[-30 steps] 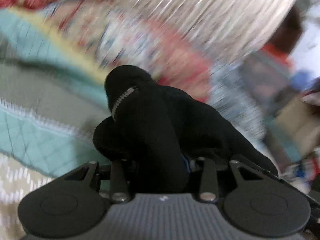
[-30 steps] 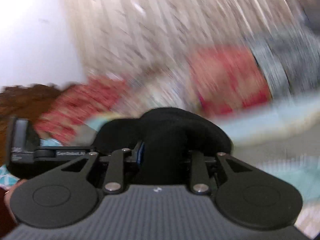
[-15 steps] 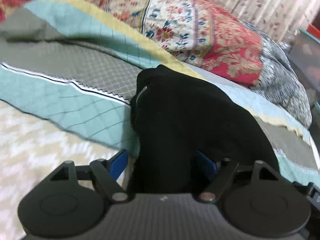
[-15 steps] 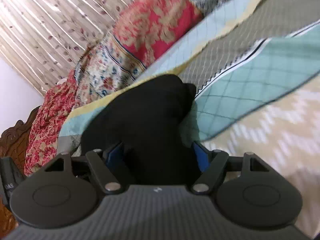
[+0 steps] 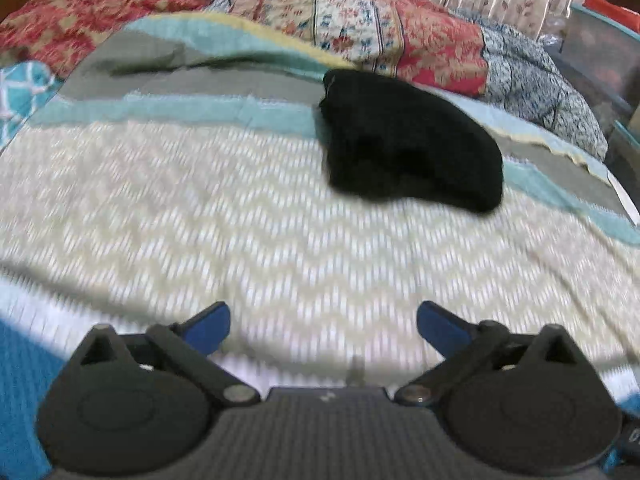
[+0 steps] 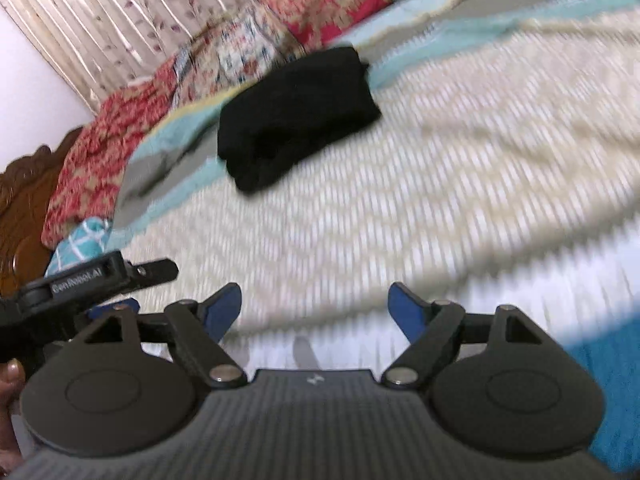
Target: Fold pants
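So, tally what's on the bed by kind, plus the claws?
Black folded pants: 1
Patterned bedspread: 1
Floral quilt along the far edge: 1
Teal patterned cloth: 1
Claws, both with jaws opening and nothing between them: 2, left claw, right claw
Total: 6

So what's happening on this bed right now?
A person holds a hand-held gripper in each hand over a patterned quilt. A compact folded bundle of black fabric pants lies on the quilt near the floral pillows, touched by neither tool. The left hand-held gripper and right hand-held gripper are both opening, with nothing between their blue pads.
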{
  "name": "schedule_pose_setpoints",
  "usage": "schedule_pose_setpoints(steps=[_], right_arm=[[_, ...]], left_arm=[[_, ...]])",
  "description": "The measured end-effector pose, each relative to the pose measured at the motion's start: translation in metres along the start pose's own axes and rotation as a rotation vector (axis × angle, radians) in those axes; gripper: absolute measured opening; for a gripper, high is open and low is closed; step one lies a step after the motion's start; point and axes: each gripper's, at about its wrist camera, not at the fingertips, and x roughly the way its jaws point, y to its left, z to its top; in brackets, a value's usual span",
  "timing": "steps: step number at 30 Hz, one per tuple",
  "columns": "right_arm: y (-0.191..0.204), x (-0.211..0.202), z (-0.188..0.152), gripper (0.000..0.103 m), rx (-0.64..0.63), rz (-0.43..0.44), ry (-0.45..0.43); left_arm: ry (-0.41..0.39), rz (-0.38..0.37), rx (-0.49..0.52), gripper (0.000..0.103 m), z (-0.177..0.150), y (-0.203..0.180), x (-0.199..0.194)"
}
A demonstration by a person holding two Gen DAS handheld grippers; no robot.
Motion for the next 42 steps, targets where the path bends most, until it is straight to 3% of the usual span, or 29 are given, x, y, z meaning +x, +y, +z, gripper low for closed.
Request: schedule_pose_setpoints(steps=[3, 9, 23, 29, 42], right_arm=[[0.007, -0.016, -0.021, 0.084, 0.001, -0.019, 0.030], [0.017, -0.031, -0.037, 0.086, -0.022, -0.016, 0.032], [0.008, -0.023, -0.047, 0.087, 0.026, -0.030, 0.071], [0.000, -0.015, -0.050, 0.087, 0.049, -0.038, 0.113], [-0.006, -0.017, -0.051, 0.091, 0.059, -0.024, 0.119]], left_arm=[[0.027, 0.008, 0.029, 0.103, -0.020, -0.001, -0.018], [-0.001, 0.013, 0.076, 0.103, -0.042, -0.006, -0.046], [0.148, 0.172, 0.045, 0.103, -0.072, 0.000, -0.031], [0.279, 0.154, 0.057, 0.103, -0.086, -0.002, -0.004], [0.270, 0.141, 0.050, 0.103, -0.087, 0.004, 0.000]])
